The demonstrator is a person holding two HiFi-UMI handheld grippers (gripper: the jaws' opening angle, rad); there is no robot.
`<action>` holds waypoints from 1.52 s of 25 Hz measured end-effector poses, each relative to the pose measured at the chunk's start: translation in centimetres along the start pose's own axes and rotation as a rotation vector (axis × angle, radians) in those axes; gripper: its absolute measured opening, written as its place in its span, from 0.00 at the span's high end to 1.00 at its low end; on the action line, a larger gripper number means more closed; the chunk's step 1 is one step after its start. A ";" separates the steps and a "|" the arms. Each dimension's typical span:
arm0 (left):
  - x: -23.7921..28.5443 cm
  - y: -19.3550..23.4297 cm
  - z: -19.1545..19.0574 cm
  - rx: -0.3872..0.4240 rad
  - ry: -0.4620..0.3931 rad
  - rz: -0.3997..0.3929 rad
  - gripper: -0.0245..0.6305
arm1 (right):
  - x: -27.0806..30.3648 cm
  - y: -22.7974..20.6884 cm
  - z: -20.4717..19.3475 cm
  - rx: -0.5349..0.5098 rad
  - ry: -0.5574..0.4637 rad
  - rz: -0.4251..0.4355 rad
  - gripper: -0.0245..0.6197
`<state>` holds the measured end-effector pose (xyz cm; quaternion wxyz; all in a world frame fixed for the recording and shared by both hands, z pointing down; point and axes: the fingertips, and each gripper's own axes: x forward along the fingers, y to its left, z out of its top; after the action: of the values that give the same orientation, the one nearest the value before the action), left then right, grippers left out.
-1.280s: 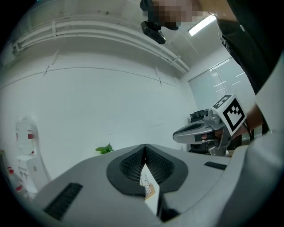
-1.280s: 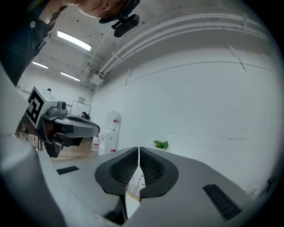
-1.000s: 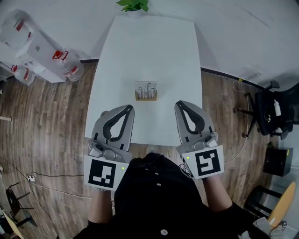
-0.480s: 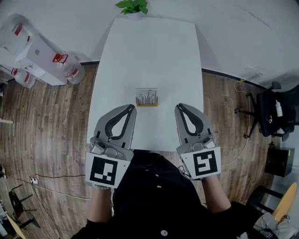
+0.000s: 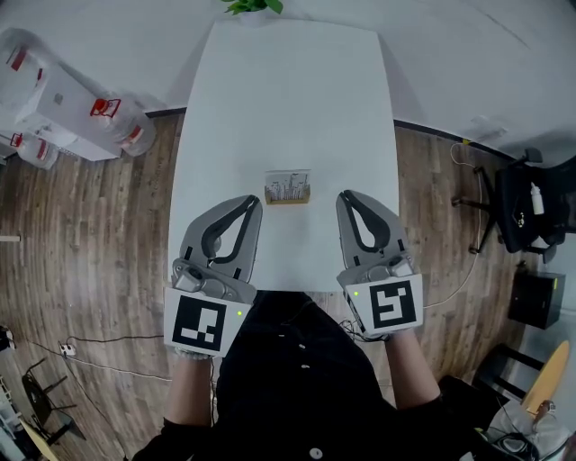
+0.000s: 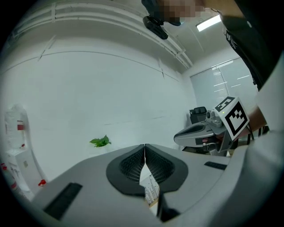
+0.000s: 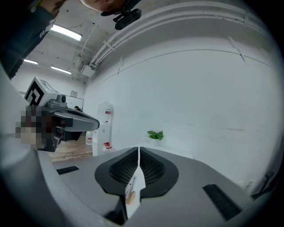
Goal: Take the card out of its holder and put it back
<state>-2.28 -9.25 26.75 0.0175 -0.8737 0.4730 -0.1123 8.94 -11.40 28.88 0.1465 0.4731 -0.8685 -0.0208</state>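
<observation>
A white card with dark line print (image 5: pixel 287 185) stands upright in a small wooden holder (image 5: pixel 288 198) on the white table (image 5: pixel 288 99), a little ahead of both grippers. My left gripper (image 5: pixel 251 204) hovers over the table's near edge, left of the card, jaws shut with nothing between them. My right gripper (image 5: pixel 346 200) is level with it on the card's right, also shut and empty. In the left gripper view the card (image 6: pixel 151 190) peeks through below the closed jaws. In the right gripper view the card and holder (image 7: pixel 131 195) show the same way.
A green plant (image 5: pixel 252 5) sits at the table's far end. White water bottles with red labels (image 5: pixel 54 108) lie on the wooden floor to the left. A black office chair (image 5: pixel 526 212) stands at the right. The person's dark-clothed body is below the grippers.
Both grippers stay shut and have hardly moved relative to the card. The head view has shifted slightly, so the table sits a little higher in the frame.
</observation>
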 end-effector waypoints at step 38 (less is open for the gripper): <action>7.3 1.0 -11.9 -0.019 0.117 -0.122 0.87 | 8.7 1.7 -11.3 0.111 0.200 0.128 0.76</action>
<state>-1.80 -14.97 39.54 -0.0251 -0.8929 0.4203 -0.1593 6.19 -16.54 41.98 0.2070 0.4238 -0.8778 0.0841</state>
